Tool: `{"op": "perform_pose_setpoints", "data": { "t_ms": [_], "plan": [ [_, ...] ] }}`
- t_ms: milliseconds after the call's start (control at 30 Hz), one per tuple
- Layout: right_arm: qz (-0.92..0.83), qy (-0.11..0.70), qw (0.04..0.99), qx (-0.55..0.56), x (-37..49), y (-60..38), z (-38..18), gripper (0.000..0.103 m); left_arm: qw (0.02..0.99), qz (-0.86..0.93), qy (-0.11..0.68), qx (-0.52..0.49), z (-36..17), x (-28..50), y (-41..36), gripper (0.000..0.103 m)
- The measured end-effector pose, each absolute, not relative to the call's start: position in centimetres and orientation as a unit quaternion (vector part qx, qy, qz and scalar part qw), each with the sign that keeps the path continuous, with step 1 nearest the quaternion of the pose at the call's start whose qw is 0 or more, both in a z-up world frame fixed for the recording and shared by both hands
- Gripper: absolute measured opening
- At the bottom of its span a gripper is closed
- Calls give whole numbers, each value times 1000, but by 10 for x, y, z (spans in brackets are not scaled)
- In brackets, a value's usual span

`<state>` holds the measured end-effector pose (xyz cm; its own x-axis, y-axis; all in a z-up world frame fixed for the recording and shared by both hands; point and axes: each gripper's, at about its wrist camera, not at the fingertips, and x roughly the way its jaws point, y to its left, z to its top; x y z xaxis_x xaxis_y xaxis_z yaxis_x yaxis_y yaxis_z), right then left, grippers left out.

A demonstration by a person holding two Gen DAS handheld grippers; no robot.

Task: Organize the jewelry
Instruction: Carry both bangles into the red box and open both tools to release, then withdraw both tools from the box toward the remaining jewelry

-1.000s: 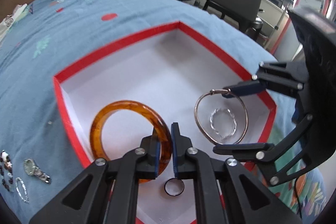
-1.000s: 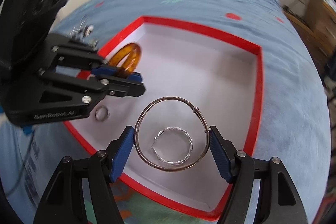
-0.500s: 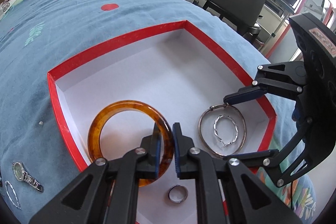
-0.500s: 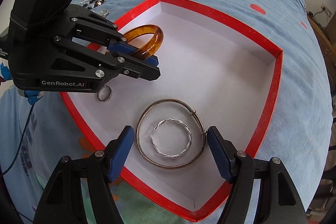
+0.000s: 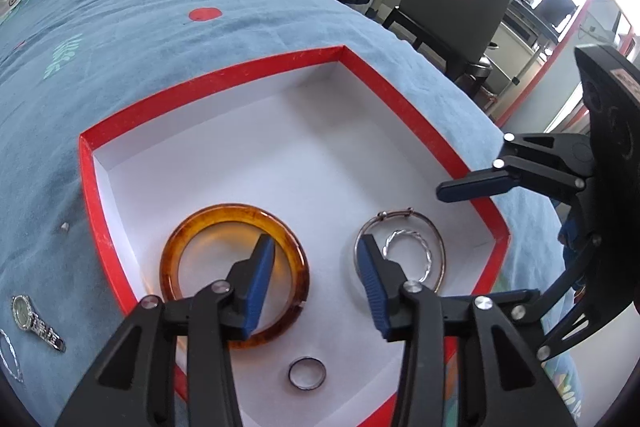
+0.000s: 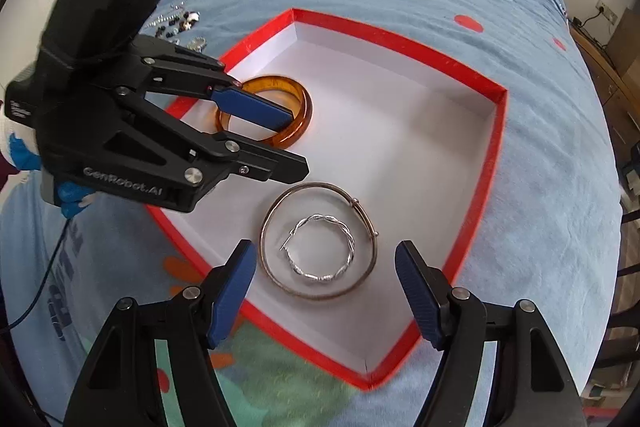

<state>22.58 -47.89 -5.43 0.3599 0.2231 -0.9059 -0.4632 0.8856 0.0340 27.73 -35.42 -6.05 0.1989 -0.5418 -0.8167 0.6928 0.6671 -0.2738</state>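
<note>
Red-rimmed box [image 5: 224, 75] with a white floor sat on the blue bedspread [image 5: 120, 27]. Four pieces lay flat inside it:
- amber bangle [image 5: 176, 251], near the box's left wall as the left wrist view showed it
- thin metal bangle [image 6: 276, 215], near the corner closest to the right gripper
- twisted silver ring-shaped piece [image 6: 344, 231], wholly inside the metal bangle's loop; whether they touched, couldn't tell
- small dark band ring [image 5: 307, 373], alone on the white floor at the near edge, just beside the amber bangle

Left gripper [image 5: 316, 283] was over the box with its fingers spread apart, holding nothing; one blue pad [image 5: 256, 283] overlapped the amber bangle's hoop in its own view, gap to the bangle unclear. Right gripper [image 6: 326, 291] was also spread wide and empty, fingers either side of the metal bangle in its own view, not touching it.

Outside the box on the bedspread: a wristwatch [image 5: 34, 319] left of the box, plus a loose cluster of beaded pieces [image 6: 176, 21], too small to identify individually.
</note>
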Motion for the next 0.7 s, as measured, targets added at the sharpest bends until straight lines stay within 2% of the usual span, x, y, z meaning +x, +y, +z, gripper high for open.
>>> {"op": "perform_pose_setpoints", "data": {
  "t_ms": [300, 700],
  "plan": [
    [188, 518, 828, -106, 204, -495, -32, 71, 785, -383, 484, 55, -34, 274, -335, 46],
    [147, 487, 855, -100, 137, -480, 23, 71, 823, -336, 454, 57, 27, 209, -262, 47]
  ]
}}
